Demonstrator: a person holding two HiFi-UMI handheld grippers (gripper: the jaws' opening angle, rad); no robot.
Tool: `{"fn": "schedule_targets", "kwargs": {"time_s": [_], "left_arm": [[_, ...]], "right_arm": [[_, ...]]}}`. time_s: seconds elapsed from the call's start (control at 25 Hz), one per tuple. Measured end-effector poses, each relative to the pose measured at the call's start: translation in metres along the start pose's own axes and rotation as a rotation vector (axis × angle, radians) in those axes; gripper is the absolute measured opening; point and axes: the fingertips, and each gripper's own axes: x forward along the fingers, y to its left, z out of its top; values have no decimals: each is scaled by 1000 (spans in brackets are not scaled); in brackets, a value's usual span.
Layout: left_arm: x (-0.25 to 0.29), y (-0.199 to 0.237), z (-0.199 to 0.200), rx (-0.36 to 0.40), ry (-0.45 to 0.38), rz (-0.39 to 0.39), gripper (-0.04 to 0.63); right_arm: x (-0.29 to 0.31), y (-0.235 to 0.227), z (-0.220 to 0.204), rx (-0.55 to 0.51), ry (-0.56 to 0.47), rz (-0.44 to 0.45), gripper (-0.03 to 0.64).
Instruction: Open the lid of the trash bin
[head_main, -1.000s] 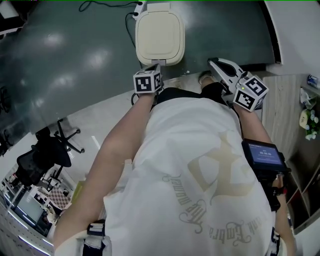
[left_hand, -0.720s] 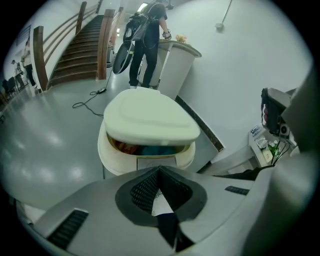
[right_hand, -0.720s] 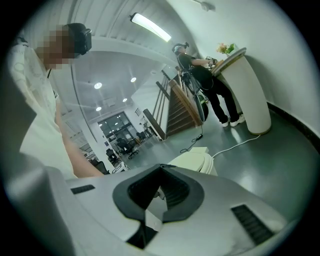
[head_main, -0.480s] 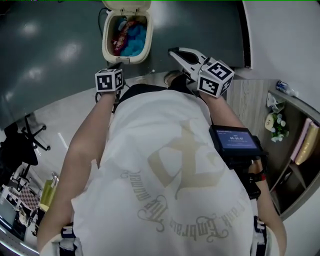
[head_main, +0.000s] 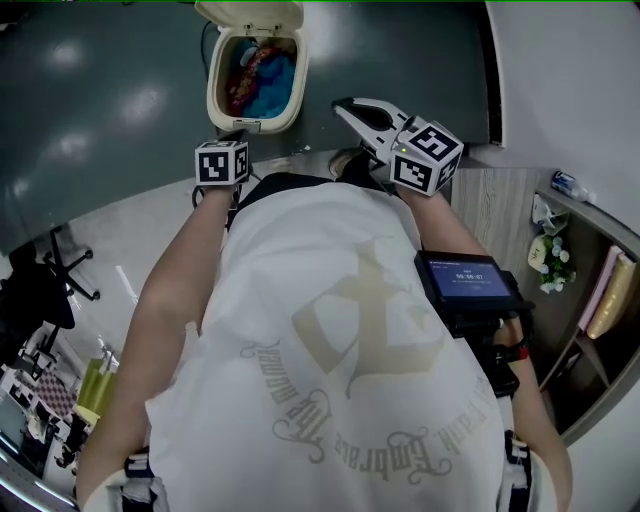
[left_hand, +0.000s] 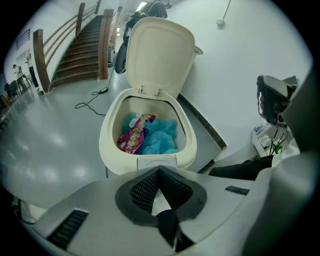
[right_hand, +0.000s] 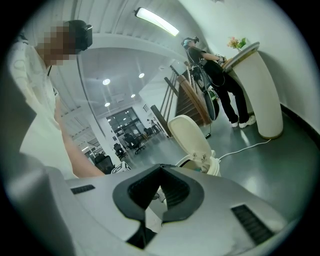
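Observation:
The cream trash bin stands on the dark floor with its lid swung up and back. Inside lie a crumpled blue bag and a pink wrapper. My left gripper hovers just before the bin's front rim, jaws shut on nothing; in the head view only its marker cube shows well. My right gripper is held to the right of the bin, shut and empty. In the right gripper view the raised lid shows beyond the right gripper.
A cable trails on the floor behind the bin, near a staircase. A person stands by a white counter. An office chair is at the left, a shelf with flowers at the right.
The bin's lid was down one second ago, was up half a second ago and stays up. Both grippers have hardly moved since then.

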Motion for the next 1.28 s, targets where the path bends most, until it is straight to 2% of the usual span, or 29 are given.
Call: {"fn": "schedule_targets", "kwargs": {"time_s": [0.28,0.56,0.92,1.08,1.28], "left_arm": [[-28,16,2,-120,-70,-56,3],[-30,-8,20,-115,-173,-127,3],[-44,-43,46,-95,-284,-178,3],[-90,-38,39,-83,-357,-213,3],[-157,-23,46,-14,-474,-266,3]], "right_arm": [[7,33,2,-24,-33,-34,3],[-2,23,-9,-1,-54,-61,3],[-14,14,-21,-8,-72,-52,3],[-2,50,-14,-69,-84,-60,3],[30,104,9,-206,-77,-20,3]]}}
